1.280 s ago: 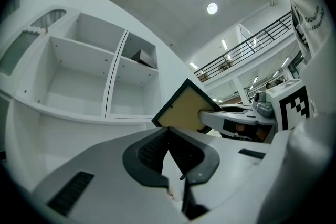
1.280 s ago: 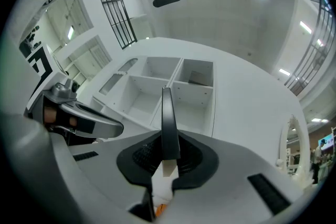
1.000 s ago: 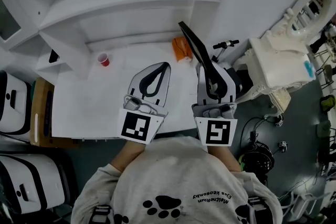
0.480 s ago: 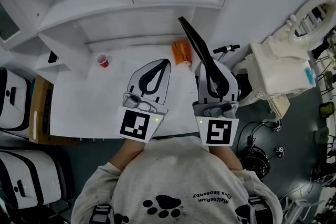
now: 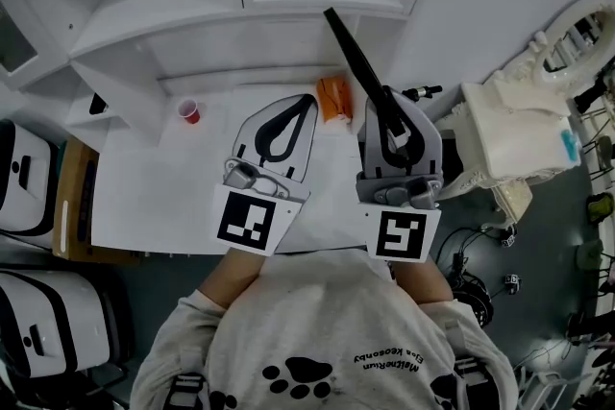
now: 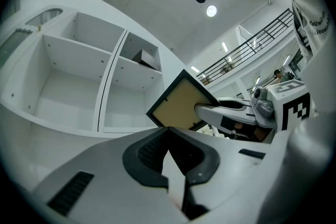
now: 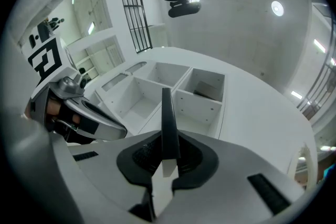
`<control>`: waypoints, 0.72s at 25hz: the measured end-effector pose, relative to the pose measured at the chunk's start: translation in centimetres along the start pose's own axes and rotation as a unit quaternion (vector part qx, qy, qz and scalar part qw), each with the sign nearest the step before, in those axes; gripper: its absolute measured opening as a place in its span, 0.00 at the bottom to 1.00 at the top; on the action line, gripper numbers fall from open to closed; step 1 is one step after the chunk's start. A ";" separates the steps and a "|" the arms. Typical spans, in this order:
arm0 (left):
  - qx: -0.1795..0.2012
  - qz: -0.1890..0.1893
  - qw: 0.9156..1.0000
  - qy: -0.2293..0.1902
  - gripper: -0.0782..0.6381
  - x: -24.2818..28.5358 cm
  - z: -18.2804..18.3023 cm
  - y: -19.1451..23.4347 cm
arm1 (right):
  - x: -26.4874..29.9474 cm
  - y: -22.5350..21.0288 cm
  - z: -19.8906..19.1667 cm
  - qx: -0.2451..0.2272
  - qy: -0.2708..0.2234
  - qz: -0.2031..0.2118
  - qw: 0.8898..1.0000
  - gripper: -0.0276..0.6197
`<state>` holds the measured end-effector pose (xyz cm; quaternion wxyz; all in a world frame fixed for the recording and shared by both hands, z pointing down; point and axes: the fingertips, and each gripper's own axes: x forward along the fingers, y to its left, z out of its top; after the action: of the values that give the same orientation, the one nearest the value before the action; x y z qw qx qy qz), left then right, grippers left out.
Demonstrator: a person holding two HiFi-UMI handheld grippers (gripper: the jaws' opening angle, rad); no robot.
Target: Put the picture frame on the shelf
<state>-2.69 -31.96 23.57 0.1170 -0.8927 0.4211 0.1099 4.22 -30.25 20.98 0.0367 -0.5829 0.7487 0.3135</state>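
**Frame and both grippers higher than a second ago**

Both grippers have risen in the head view since the earlier frame. The tip of the black-rimmed picture frame [image 5: 348,53] now reaches further up across the front of the white shelf unit [image 5: 240,24].

Head view: the right gripper [image 5: 388,101] carries the picture frame edge-on, slanting up and to the left. The left gripper [image 5: 306,101] is just beside it, above the white bench [image 5: 154,197]. A small red cup [image 5: 190,109] and an orange packet [image 5: 334,97] lie towards the back of the bench.

Left gripper view: the left gripper [image 6: 169,131] has its jaws pressed together with nothing between them. The picture frame [image 6: 178,107] shows its tan backing board, held up in front of the open shelf unit [image 6: 79,60].

Right gripper view: the right gripper [image 7: 167,144] pinches the lower edge of the picture frame [image 7: 167,107]. It stands upright between the jaws, facing the shelf unit [image 7: 205,97].
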 end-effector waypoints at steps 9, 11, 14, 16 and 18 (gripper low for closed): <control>0.009 0.002 1.000 -0.003 0.13 0.9 0.4 1.1 | 2.0 -0.8 0.8 -0.100 -0.024 0.031 0.994 0.13; 0.014 0.002 1.000 -0.005 0.13 1.2 0.5 1.3 | 2.5 -1.0 1.0 -0.123 -0.032 0.038 0.991 0.13; 0.021 0.002 1.000 -0.006 0.13 1.6 0.6 1.7 | 3.5 -1.3 1.3 -0.147 -0.043 0.044 0.987 0.13; 0.023 0.001 1.000 -0.006 0.13 1.9 0.7 1.9 | 4.3 -1.6 1.4 -0.158 -0.048 0.050 0.985 0.13; 0.024 0.000 1.000 -0.006 0.13 2.1 0.7 2.1 | 5.0 -1.7 1.4 -0.170 -0.050 0.058 0.982 0.13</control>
<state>-3.05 -34.58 22.01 0.1412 -0.8888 0.4231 0.1052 3.69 -34.02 17.05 -0.0443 -0.5196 0.7144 0.4666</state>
